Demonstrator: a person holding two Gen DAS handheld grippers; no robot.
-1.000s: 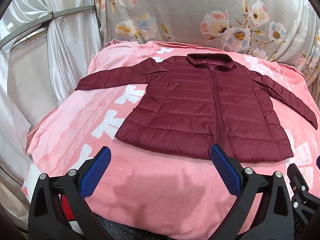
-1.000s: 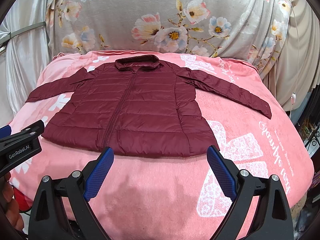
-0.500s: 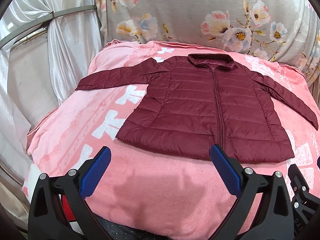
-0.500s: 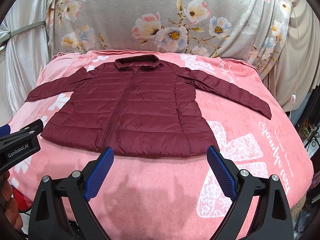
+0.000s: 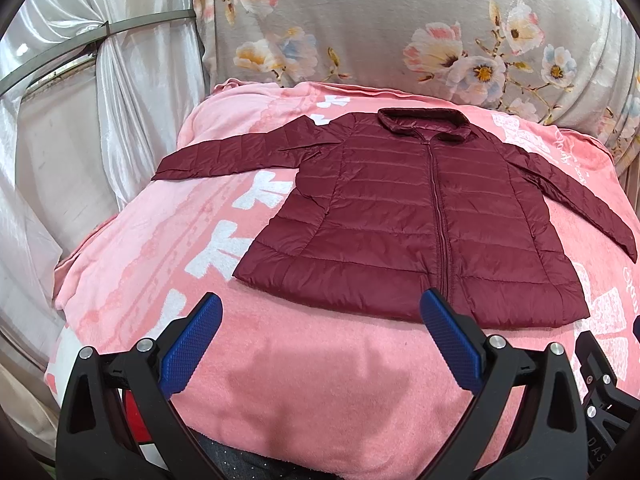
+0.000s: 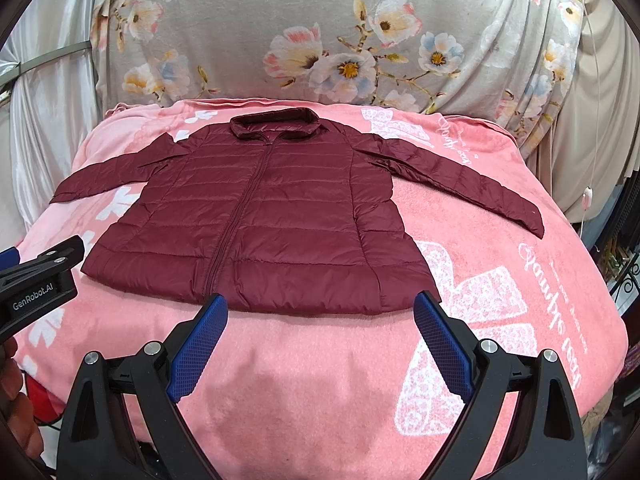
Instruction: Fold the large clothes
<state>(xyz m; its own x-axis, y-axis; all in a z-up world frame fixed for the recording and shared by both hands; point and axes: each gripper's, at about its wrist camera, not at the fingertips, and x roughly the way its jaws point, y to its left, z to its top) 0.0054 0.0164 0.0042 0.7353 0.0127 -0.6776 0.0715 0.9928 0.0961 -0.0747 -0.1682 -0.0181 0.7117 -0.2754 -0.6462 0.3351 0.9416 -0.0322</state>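
Observation:
A dark red quilted jacket (image 5: 400, 216) lies flat and zipped, front up, on a pink blanket (image 5: 304, 368), collar away from me and both sleeves spread out. It also shows in the right wrist view (image 6: 272, 224). My left gripper (image 5: 320, 312) is open and empty, held just short of the jacket's hem, left of the zip. My right gripper (image 6: 320, 312) is open and empty, just short of the hem on the jacket's right half. The left gripper's body (image 6: 36, 284) shows at the left edge of the right wrist view.
The pink blanket (image 6: 500, 300) with white print covers a raised surface. A grey floral cloth (image 6: 340, 40) hangs behind it. White curtains (image 5: 100, 112) hang at the left. The blanket's edges drop off at left, right and front.
Both grippers have barely moved; the jacket lies as before.

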